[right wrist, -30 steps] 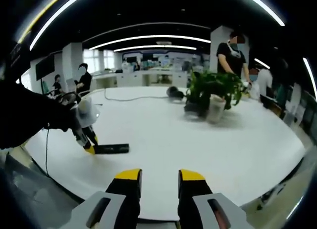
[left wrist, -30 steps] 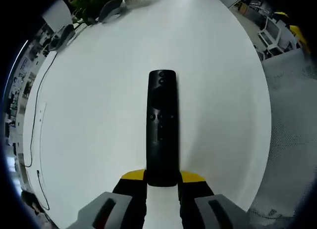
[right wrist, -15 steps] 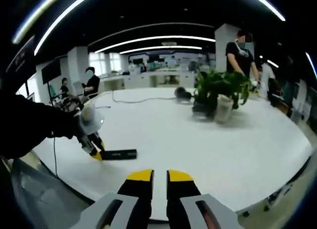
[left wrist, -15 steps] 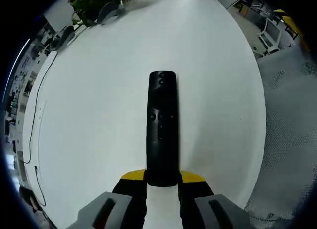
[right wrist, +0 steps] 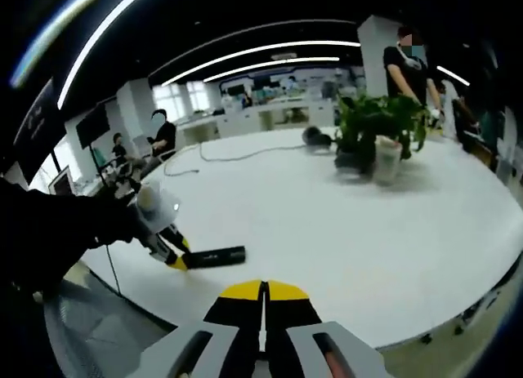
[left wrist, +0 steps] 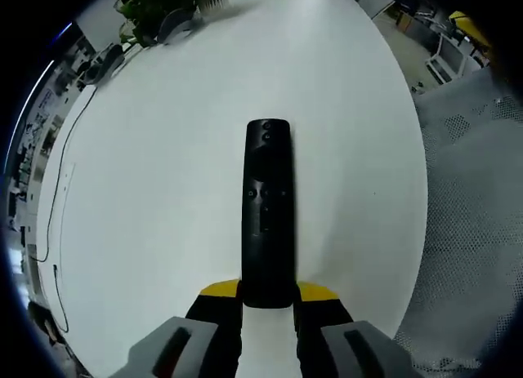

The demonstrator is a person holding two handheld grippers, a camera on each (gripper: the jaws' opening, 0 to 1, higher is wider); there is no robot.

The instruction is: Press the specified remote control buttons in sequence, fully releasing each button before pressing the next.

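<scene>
Left gripper (left wrist: 267, 300) clamps the slim black plastic remote control (left wrist: 267, 211) at lower centre; right gripper (right wrist: 262, 295), jaws together, sits well apart; no button press evident.

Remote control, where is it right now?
The black remote control lies on the white table, its near end clamped in the left gripper; in the right gripper view it sits at lower left.
</scene>
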